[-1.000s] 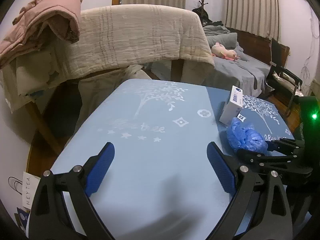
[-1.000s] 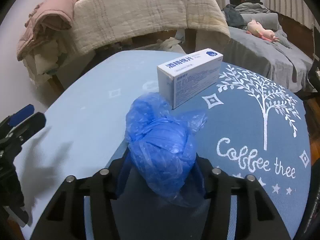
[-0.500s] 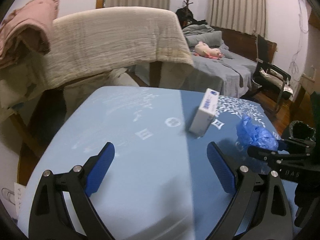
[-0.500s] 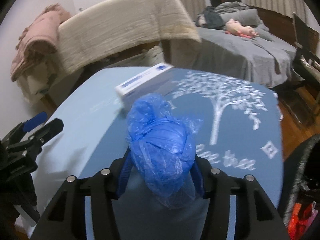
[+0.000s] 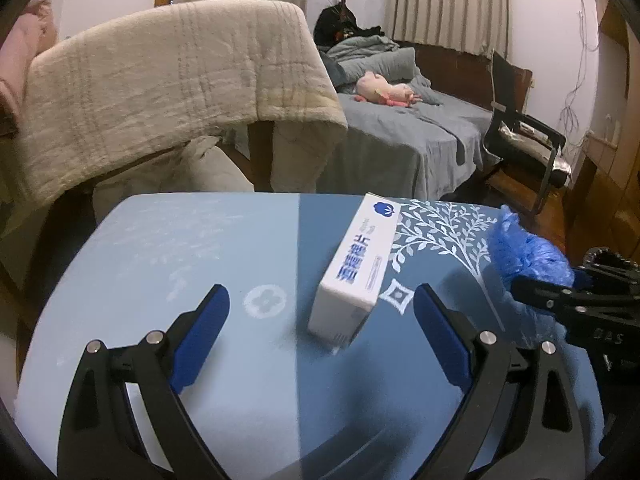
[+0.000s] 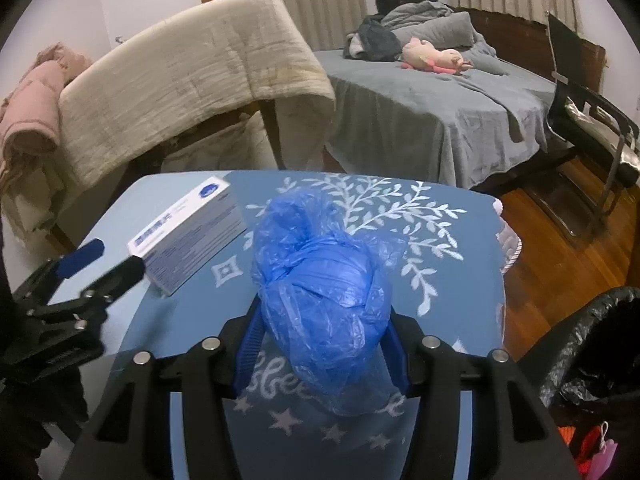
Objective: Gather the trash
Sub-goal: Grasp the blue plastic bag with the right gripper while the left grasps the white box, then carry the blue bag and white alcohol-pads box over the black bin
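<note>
My right gripper [image 6: 322,354] is shut on a crumpled blue plastic bag [image 6: 324,292] and holds it above the blue tablecloth [image 6: 440,280]. The bag also shows at the right of the left wrist view [image 5: 528,256]. A white box with blue print [image 5: 354,276] lies on the table, just ahead of my open, empty left gripper [image 5: 320,324]. The box shows in the right wrist view [image 6: 188,234], with the left gripper [image 6: 98,262] beside it. A bin with a black liner [image 6: 592,344] stands on the floor at the lower right.
A chair draped with a beige blanket [image 5: 172,80] stands behind the table. A grey bed [image 6: 432,100] with a pink plush toy [image 6: 434,56] is beyond. A black chair [image 5: 524,140] stands on the wooden floor at the right.
Both grippers have swung to the right. The box now sits between the left fingers' line of view. The right gripper carried the bag toward the table's right edge; the bin came into view.
</note>
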`<action>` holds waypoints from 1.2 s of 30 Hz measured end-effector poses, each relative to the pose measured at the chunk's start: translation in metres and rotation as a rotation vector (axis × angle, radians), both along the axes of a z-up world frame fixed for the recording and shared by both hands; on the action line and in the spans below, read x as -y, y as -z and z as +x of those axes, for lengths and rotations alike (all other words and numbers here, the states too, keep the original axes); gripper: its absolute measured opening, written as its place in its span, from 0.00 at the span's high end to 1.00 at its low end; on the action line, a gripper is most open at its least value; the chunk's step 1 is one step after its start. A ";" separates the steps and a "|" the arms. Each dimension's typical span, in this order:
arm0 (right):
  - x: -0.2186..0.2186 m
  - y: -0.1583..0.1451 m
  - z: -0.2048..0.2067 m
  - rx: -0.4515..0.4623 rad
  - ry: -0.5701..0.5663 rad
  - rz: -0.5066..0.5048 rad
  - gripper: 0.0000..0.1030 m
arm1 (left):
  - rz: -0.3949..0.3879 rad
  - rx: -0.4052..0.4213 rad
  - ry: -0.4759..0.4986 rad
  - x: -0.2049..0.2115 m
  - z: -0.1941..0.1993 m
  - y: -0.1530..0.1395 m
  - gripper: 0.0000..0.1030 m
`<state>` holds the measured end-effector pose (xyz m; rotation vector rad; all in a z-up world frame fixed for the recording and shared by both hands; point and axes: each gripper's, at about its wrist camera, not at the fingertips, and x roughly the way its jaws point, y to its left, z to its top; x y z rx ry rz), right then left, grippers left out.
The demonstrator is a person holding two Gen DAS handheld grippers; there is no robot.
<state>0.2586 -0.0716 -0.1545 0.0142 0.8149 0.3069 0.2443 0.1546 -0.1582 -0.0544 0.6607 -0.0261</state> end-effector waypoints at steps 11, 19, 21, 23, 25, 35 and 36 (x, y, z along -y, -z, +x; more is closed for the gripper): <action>0.009 0.008 0.013 -0.026 0.025 0.023 0.49 | -0.022 -0.095 0.012 0.005 0.050 0.017 0.32; 0.010 0.006 0.009 -0.028 0.030 0.036 0.49 | -0.044 -0.141 0.056 0.014 0.058 0.023 0.68; 0.010 0.005 0.008 -0.025 0.029 0.035 0.49 | -0.052 -0.128 0.054 0.015 0.054 0.019 0.68; 0.011 0.002 0.005 -0.019 0.029 0.034 0.49 | -0.059 -0.113 0.048 0.017 0.048 0.013 0.69; 0.012 0.000 0.003 -0.015 0.031 0.036 0.49 | -0.060 -0.101 0.041 0.018 0.041 0.007 0.69; 0.020 -0.020 -0.020 0.008 0.034 0.067 0.49 | -0.051 -0.060 0.006 0.024 -0.003 -0.020 0.69; 0.022 -0.023 -0.023 0.010 0.033 0.070 0.49 | -0.051 -0.059 0.004 0.024 -0.007 -0.022 0.69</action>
